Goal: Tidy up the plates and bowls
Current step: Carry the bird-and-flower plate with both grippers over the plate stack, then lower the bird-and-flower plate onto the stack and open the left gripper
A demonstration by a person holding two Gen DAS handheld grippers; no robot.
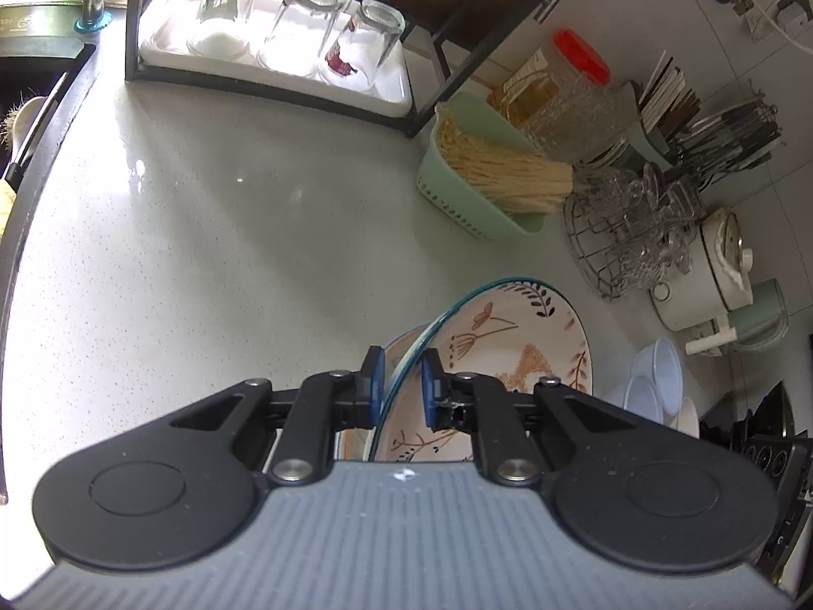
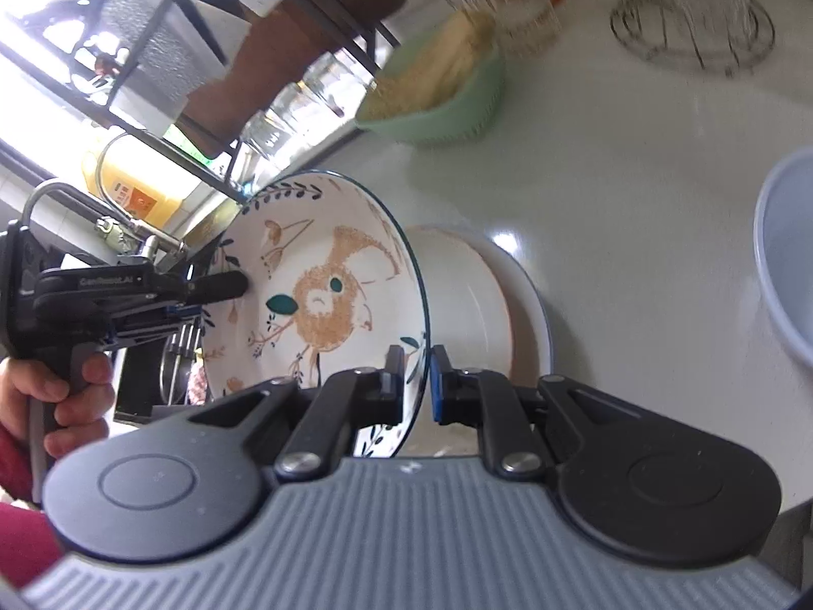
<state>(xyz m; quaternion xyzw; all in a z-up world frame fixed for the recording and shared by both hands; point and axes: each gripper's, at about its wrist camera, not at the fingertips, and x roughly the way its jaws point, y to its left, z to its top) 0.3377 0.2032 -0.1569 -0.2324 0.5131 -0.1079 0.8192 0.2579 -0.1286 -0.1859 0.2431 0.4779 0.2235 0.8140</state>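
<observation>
A white plate with an orange squirrel pattern and teal rim is held tilted on edge above the counter. My left gripper has its fingers around the plate's rim, with a small gap showing beside the rim. My right gripper clamps the plate's opposite rim. Behind it a plain white plate with an orange rim lies on another plate. Pale blue bowls stand to the right.
Grey counter. A black rack with a white tray of upturned glasses stands at the back. A green basket of noodles, jars, a wire glass rack and a white pot line the right. The sink is left.
</observation>
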